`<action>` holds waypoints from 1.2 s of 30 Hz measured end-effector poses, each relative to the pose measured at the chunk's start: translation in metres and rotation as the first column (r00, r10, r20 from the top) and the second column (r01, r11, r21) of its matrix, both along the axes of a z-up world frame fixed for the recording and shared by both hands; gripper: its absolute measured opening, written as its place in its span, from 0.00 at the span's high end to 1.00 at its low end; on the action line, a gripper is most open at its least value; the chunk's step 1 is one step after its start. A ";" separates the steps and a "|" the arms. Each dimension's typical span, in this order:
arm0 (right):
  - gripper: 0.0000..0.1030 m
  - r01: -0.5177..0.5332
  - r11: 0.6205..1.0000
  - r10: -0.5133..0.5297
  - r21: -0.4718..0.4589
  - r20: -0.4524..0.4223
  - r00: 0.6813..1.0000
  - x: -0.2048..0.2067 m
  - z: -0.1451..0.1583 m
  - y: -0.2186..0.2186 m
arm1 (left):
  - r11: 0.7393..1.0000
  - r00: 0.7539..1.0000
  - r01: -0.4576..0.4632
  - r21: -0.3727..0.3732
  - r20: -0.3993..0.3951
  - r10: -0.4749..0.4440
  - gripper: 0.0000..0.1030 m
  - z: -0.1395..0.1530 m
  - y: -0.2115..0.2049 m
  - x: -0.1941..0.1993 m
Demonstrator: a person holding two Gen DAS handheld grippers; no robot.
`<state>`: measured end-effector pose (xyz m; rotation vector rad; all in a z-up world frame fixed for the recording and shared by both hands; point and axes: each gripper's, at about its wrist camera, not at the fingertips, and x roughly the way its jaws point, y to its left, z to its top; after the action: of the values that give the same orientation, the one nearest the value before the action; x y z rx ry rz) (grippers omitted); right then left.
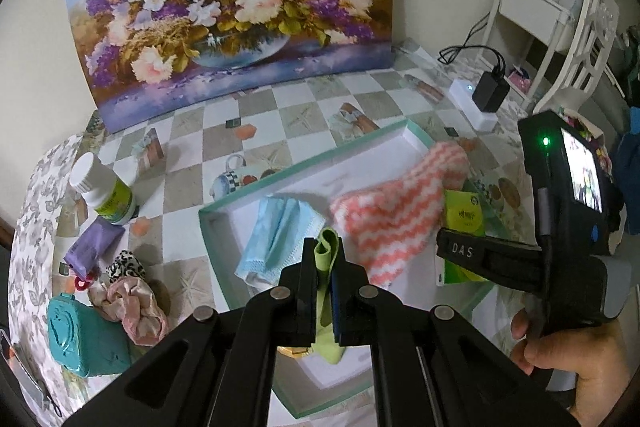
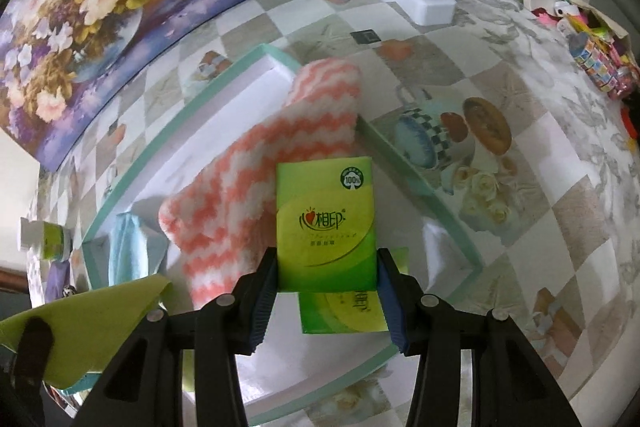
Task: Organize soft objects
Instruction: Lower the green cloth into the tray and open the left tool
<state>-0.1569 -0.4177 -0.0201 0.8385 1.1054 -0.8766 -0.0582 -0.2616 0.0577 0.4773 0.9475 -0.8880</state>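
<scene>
My left gripper (image 1: 325, 259) is shut on a light green cloth (image 1: 326, 283) and holds it over the white box with a teal rim (image 1: 304, 167). In the box lie a blue face mask (image 1: 276, 239) and a pink-and-white zigzag towel (image 1: 392, 211). My right gripper (image 2: 326, 267) is shut on a green tissue pack (image 2: 326, 223) above the box (image 2: 420, 183), next to the towel (image 2: 256, 183). A second green pack (image 2: 344, 311) lies under it. The green cloth (image 2: 88, 323) shows at lower left of the right wrist view.
On the checkered table left of the box are a white bottle (image 1: 102, 191), a purple pouch (image 1: 92, 247), scrunchies (image 1: 128, 291) and a teal case (image 1: 86, 335). A flower painting (image 1: 224, 7) leans at the back. A charger on a white block (image 1: 486, 95) stands back right.
</scene>
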 end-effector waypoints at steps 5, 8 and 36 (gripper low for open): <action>0.48 -0.007 1.000 0.007 0.009 -0.003 1.000 0.003 0.002 0.000 | 0.999 0.999 -0.014 0.048 -0.038 0.016 0.69 -0.011 -0.002 0.002; 0.40 -0.008 1.000 0.008 0.004 -0.005 1.000 0.003 0.005 0.000 | 0.997 0.998 -0.036 0.064 -0.049 0.039 0.60 -0.014 0.000 0.006; 0.00 -0.098 0.992 0.098 -0.076 -0.006 0.995 0.020 0.021 0.018 | 0.920 0.904 -0.374 0.118 -0.174 0.390 0.14 -0.039 0.048 0.074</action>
<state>-0.1373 -0.4001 0.0005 0.7141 1.0997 -0.8326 0.0157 -0.2138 0.0191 0.2605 1.2120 -0.5439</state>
